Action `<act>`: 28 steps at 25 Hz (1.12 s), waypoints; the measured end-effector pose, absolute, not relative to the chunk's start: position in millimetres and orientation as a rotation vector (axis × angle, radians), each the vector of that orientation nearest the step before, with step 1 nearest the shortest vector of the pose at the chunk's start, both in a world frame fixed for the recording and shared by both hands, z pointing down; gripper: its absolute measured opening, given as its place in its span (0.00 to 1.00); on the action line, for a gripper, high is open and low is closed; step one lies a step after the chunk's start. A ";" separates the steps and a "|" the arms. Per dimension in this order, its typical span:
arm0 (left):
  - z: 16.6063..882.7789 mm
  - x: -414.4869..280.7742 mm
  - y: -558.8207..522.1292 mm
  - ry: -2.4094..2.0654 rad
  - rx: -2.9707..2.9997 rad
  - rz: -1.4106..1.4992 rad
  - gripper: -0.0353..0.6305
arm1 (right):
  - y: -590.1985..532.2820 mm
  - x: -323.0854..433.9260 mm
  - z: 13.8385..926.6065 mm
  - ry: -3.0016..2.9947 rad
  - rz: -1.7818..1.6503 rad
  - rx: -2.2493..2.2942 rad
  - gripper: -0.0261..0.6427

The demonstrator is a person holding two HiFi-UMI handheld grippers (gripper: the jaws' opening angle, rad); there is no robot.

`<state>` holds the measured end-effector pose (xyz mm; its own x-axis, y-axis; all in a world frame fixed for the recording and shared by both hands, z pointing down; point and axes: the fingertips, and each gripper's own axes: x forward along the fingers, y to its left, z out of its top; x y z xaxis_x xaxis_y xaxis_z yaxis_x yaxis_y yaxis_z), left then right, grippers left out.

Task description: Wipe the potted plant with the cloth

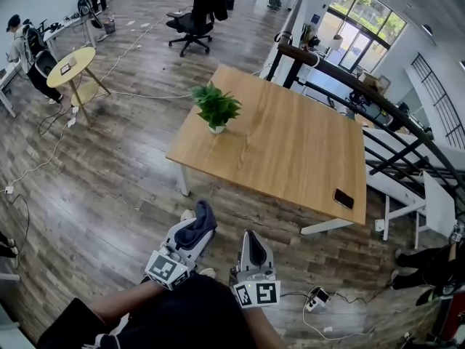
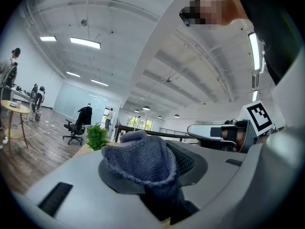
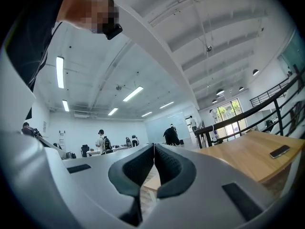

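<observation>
A small green potted plant [image 1: 216,107] in a white pot stands near the left edge of the wooden table [image 1: 290,144]; it also shows far off in the left gripper view as the plant [image 2: 96,135]. My left gripper [image 1: 204,216] is shut on a bunched dark blue cloth [image 1: 197,228], which fills its jaws as the cloth [image 2: 143,161]. My right gripper [image 1: 251,243] is shut with nothing between its pads, its jaws [image 3: 153,162] pressed together. Both grippers hang over the floor, short of the table's near edge.
A black phone [image 1: 344,198] lies at the table's near right corner. A black stair railing [image 1: 378,100] runs behind the table. An office chair [image 1: 195,17] and a round yellow table [image 1: 71,65] stand farther off. Cables and a power strip [image 1: 317,297] lie on the wooden floor.
</observation>
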<state>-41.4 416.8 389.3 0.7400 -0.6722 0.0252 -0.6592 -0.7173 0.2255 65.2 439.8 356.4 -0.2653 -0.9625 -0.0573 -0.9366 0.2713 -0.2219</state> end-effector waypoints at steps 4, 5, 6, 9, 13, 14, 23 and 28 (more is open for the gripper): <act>389.9 -35.9 395.8 -1.046 2.739 -0.109 0.31 | 423.0 74.1 359.0 2.349 -0.210 -1.822 0.06; 390.9 -34.1 390.1 -1.043 2.743 -0.106 0.31 | 417.9 75.9 358.2 2.349 -0.204 -1.827 0.06; 392.1 -32.2 384.5 -1.036 2.743 -0.100 0.31 | 412.1 77.4 357.7 2.348 -0.202 -1.830 0.06; 394.2 -27.1 367.9 -1.001 2.741 -0.075 0.31 | 390.3 80.8 362.8 2.340 -0.249 -1.836 0.06; 394.5 -32.4 334.0 -1.006 2.761 -0.061 0.31 | 354.4 74.2 366.9 2.354 -0.273 -1.819 0.06; 395.7 -34.3 325.2 -1.008 2.771 -0.053 0.31 | 344.9 71.5 365.9 2.365 -0.266 -1.809 0.06; 423.3 -56.9 242.6 -0.997 2.722 -0.009 0.31 | 255.0 55.4 360.0 2.463 -0.230 -1.742 0.06; 439.6 -72.1 196.6 -0.969 2.713 -0.004 0.31 | 205.1 59.4 369.0 2.436 -0.314 -1.791 0.06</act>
<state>-72.1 196.6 439.6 0.7777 -0.6230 0.0844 -0.6223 -0.7439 0.2437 59.4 205.1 369.0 -0.3025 -0.9523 0.0396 -0.9313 0.2864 -0.2250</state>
